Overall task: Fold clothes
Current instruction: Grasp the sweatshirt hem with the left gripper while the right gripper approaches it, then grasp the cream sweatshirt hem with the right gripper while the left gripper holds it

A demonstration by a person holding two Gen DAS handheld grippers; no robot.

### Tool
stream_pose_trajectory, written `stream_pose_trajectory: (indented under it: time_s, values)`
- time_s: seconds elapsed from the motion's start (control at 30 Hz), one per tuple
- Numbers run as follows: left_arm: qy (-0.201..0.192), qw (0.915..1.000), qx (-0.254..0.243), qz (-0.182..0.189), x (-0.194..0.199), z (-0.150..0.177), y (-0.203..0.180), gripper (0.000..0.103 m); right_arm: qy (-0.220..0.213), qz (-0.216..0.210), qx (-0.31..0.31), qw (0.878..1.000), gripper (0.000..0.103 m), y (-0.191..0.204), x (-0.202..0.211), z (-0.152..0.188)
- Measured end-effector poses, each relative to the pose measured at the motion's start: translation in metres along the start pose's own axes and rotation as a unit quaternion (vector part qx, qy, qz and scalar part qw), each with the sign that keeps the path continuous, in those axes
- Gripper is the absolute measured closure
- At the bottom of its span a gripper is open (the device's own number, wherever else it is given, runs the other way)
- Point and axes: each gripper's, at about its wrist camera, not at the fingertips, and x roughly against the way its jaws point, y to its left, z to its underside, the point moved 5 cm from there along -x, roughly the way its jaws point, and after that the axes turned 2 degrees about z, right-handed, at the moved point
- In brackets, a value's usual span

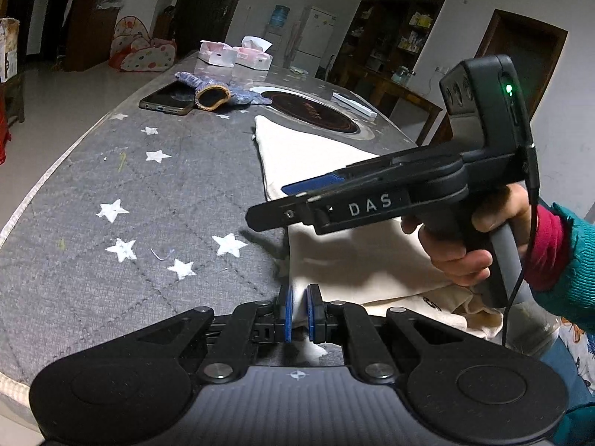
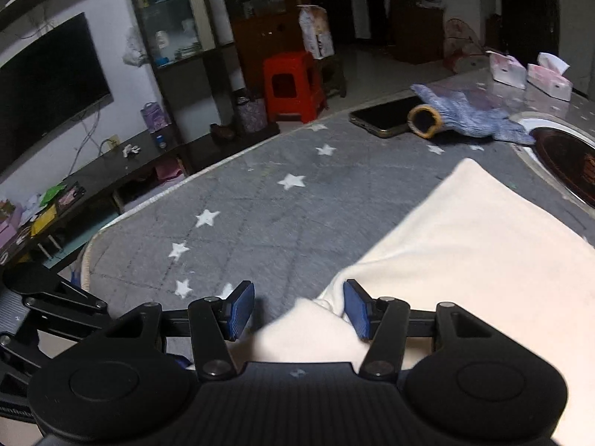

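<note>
Cream garment (image 1: 327,156) lies beneath right gripper (image 1: 297,200) lettered "DAS".

The garment (image 1: 334,156) is cream-white, plain cloth, lying partly folded on the grey quilted counter (image 1: 148,193) with white stars. Its far end tapers to a rounded corner close to a dark round inset in the counter. The left edge runs fairly straight toward the near side. At the near end the cloth bunches into soft folds, with a small dark print showing on one layer. In the right wrist view the garment (image 2: 465,245) spreads wide and smooth, its near edge rolled into a thick lip.
</note>
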Motion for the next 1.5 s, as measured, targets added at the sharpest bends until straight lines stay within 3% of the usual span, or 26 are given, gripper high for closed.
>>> stream_pose_trajectory:
  time_s: [0.37, 0.47, 0.57, 0.73, 0.87, 1.13, 1.3, 1.4, 1.5]
  values:
    - [0.004, 1.0000, 0.002, -0.002, 0.001, 0.000, 0.000, 0.091, -0.002, -0.009, -0.016, 1.000, 0.049, -0.007, -0.003, -0.008]
    - [0.006, 0.9999, -0.005, -0.006, 0.001, -0.002, -0.002, 0.090, -0.017, -0.005, -0.012, 1.000, 0.049, -0.008, 0.017, -0.010]
    - [0.002, 0.9998, -0.016, -0.009, 0.003, -0.006, -0.005, 0.090, -0.028, 0.028, -0.002, 0.999, 0.049, -0.018, 0.044, -0.007]
    - [-0.018, 0.9993, -0.033, -0.003, 0.006, -0.023, -0.016, 0.090, -0.017, 0.092, 0.002, 0.996, 0.049, -0.040, 0.085, 0.017]
    - [-0.028, 0.9983, -0.049, 0.009, -0.006, -0.039, -0.030, 0.090, -0.011, 0.112, -0.004, 0.994, 0.049, -0.046, 0.100, 0.039]
    - [-0.032, 0.9969, -0.061, 0.040, -0.043, -0.058, -0.047, 0.090, -0.003, 0.124, -0.029, 0.992, 0.049, -0.050, 0.111, 0.073]
    - [0.004, 0.9993, -0.028, 0.023, -0.074, -0.055, -0.029, 0.091, 0.002, 0.129, -0.050, 0.990, 0.049, -0.058, 0.113, 0.088]
    - [0.000, 0.9994, -0.011, 0.033, -0.071, -0.057, -0.024, 0.091, -0.003, 0.128, -0.051, 0.990, 0.050, -0.057, 0.119, 0.090]
    - [-0.005, 0.9990, -0.029, 0.033, -0.060, -0.057, -0.029, 0.090, -0.014, 0.128, -0.053, 0.990, 0.050, -0.055, 0.130, 0.090]
